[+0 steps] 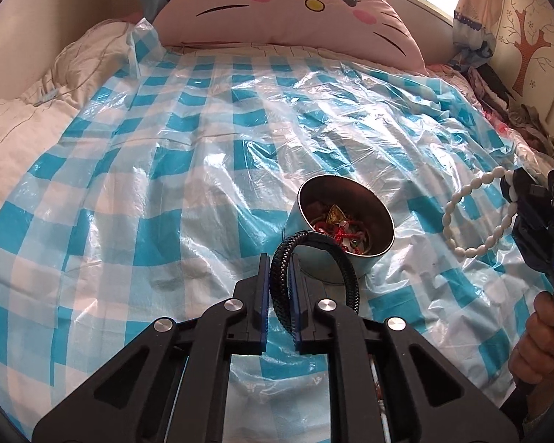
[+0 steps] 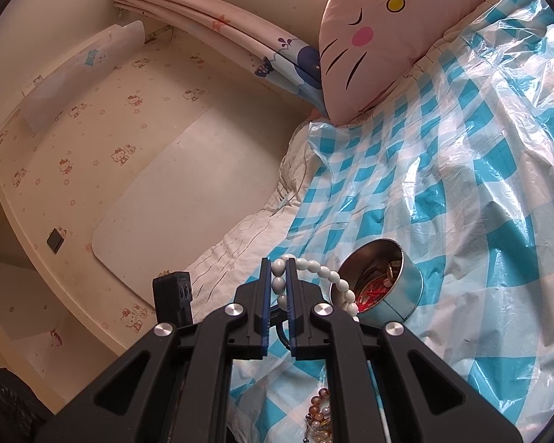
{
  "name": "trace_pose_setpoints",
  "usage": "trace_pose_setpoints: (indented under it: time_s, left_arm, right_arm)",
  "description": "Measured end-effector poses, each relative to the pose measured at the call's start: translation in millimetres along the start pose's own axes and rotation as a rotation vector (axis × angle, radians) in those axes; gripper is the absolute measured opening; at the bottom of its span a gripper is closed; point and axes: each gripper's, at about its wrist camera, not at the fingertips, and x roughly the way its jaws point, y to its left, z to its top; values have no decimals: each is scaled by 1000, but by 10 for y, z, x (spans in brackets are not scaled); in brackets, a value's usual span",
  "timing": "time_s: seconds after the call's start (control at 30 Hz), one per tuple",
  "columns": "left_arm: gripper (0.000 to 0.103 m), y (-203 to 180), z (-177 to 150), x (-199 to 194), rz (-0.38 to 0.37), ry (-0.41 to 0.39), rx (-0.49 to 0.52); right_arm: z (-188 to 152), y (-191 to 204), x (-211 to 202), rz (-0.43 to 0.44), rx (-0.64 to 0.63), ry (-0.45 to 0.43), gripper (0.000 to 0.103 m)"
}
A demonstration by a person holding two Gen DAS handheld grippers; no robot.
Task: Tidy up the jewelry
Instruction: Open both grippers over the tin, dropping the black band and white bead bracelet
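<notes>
On bed, over checked plastic sheet (image 1: 210, 140): both grippers loaded, round tin (image 1: 345, 221) between them

Left gripper (image 1: 280, 258) clamped on black braided bracelet (image 1: 280, 280), whose loop arches up and right across the tin's near rim. Right gripper (image 2: 279, 264) clamped on white bead bracelet (image 2: 279, 282), the free loop hanging to the right in front of the tin; in left wrist view it sits at the right edge, a hand (image 1: 543, 328) on its handle. Tin is open, holding red and gold pieces. More beaded pieces (image 2: 319, 411) lie on the sheet at the near edge. Pink cat cushion (image 1: 291, 3) at the head of the bed
</notes>
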Motion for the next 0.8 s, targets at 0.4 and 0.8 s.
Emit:
trace_pose_setpoints:
  time_s: [0.4, 0.8]
  left_arm:
    - [9, -240, 351, 239, -78, -24, -24]
    - [59, -289, 390, 448, 40, -15, 47]
  right_arm:
    - [197, 1, 256, 19, -11, -2, 9]
    - [193, -293, 767, -103, -14, 109, 12]
